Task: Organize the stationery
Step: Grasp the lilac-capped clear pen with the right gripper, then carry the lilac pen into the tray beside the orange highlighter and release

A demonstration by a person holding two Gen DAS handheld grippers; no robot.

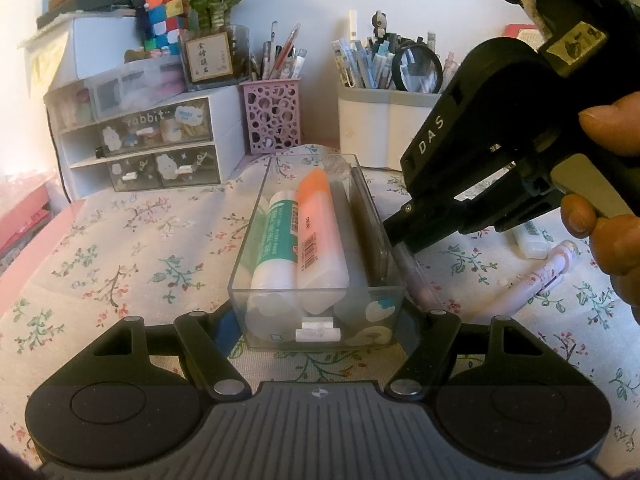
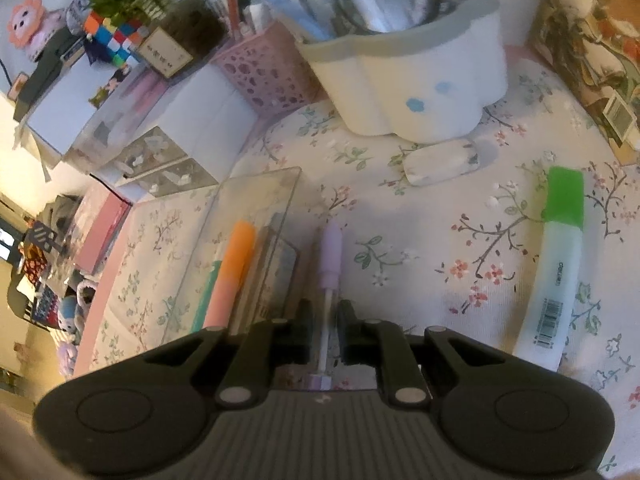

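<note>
My left gripper (image 1: 320,322) is shut on a clear plastic box (image 1: 244,280), one finger on each side wall. Inside the box lie an orange highlighter (image 1: 320,224) and a green-labelled white tube (image 1: 276,240). My right gripper (image 2: 326,312) is shut on the thin shaft of a purple pen (image 2: 331,252). In the left wrist view the right gripper (image 1: 400,236) holds the purple pen (image 1: 416,276) low, just outside the box's right wall. A person's hand (image 1: 612,240) grips its handle. A green-capped highlighter (image 2: 560,256) lies on the floral cloth to the right.
A white pen holder (image 2: 420,80) and a pink perforated holder (image 1: 272,120) stand behind the box. A drawer unit (image 1: 152,148) is at back left. A small white object (image 2: 440,164) lies before the white holder. A pink pen (image 1: 532,276) lies right of the box.
</note>
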